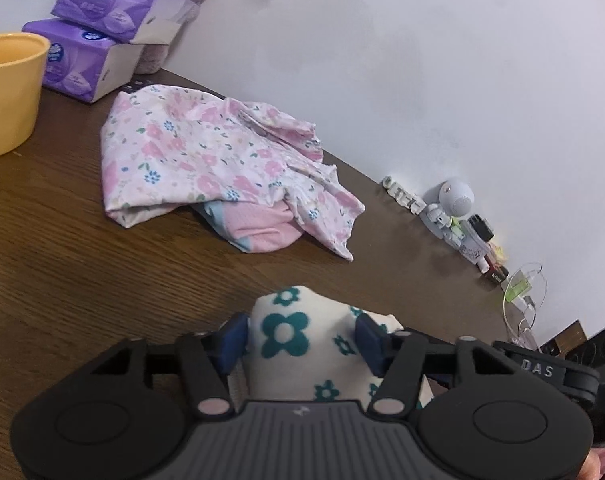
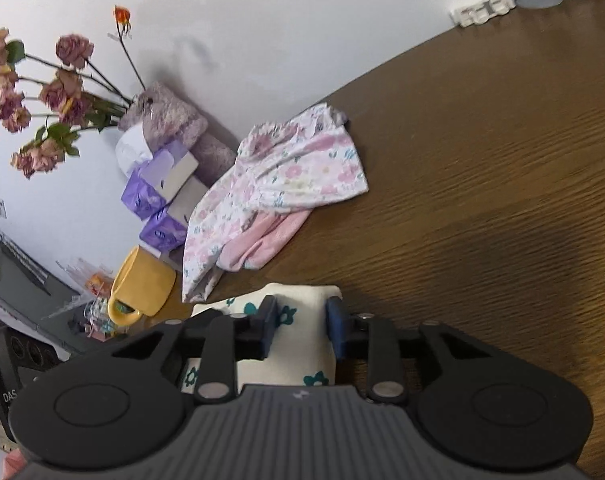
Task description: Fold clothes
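A cream garment with teal flowers [image 1: 282,308] bulges up between the blue pads of my left gripper [image 1: 301,342], which is shut on it. The same cream garment [image 2: 298,300] fills the gap between the pads of my right gripper [image 2: 302,326], also shut on it. Most of the garment is hidden under the gripper bodies. Beyond it on the brown wooden table [image 1: 62,260] lies a crumpled pile of white cloth with pink flowers [image 1: 206,156], with a pink cloth [image 1: 262,228] under its near edge. The right wrist view shows the same pile [image 2: 286,172].
A yellow cup [image 1: 6,92] and two purple tissue packs [image 1: 86,60] stand at the far left by the white wall. A small astronaut figure [image 1: 450,208] and letter blocks [image 1: 402,196] sit along the wall on the right. Dried roses [image 2: 42,96] lean over the tissue packs [image 2: 158,200].
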Demonstrator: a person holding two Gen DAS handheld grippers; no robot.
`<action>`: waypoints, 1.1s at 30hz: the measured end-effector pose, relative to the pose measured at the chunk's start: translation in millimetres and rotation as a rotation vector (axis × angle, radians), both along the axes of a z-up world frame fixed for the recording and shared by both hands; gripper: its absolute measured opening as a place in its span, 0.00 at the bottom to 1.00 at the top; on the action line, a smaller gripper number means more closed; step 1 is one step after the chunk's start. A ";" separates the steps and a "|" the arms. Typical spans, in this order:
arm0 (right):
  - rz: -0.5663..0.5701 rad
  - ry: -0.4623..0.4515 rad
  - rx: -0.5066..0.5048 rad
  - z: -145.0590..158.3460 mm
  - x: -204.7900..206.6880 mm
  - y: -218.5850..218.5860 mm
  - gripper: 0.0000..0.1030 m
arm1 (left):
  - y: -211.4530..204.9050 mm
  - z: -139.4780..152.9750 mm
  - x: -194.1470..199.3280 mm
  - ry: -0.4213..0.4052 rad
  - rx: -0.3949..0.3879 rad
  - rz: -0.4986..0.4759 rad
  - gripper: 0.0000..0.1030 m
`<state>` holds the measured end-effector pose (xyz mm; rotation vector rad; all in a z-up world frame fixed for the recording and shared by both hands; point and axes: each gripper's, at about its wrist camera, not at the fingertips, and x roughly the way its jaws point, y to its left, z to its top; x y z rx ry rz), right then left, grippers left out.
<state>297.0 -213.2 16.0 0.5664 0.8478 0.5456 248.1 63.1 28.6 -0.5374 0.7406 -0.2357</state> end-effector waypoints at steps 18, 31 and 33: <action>0.004 0.026 0.040 -7.2 -27.0 -9.5 0.23 | 6.6 -0.3 -35.5 0.011 -0.093 0.037 0.42; -0.012 -0.029 0.003 2.0 -56.4 -10.0 0.21 | -0.7 3.5 -60.9 -0.017 -0.055 0.032 0.40; -0.011 -0.043 -0.009 2.5 -58.3 -5.5 0.19 | -6.6 2.6 -61.9 -0.032 -0.012 0.020 0.40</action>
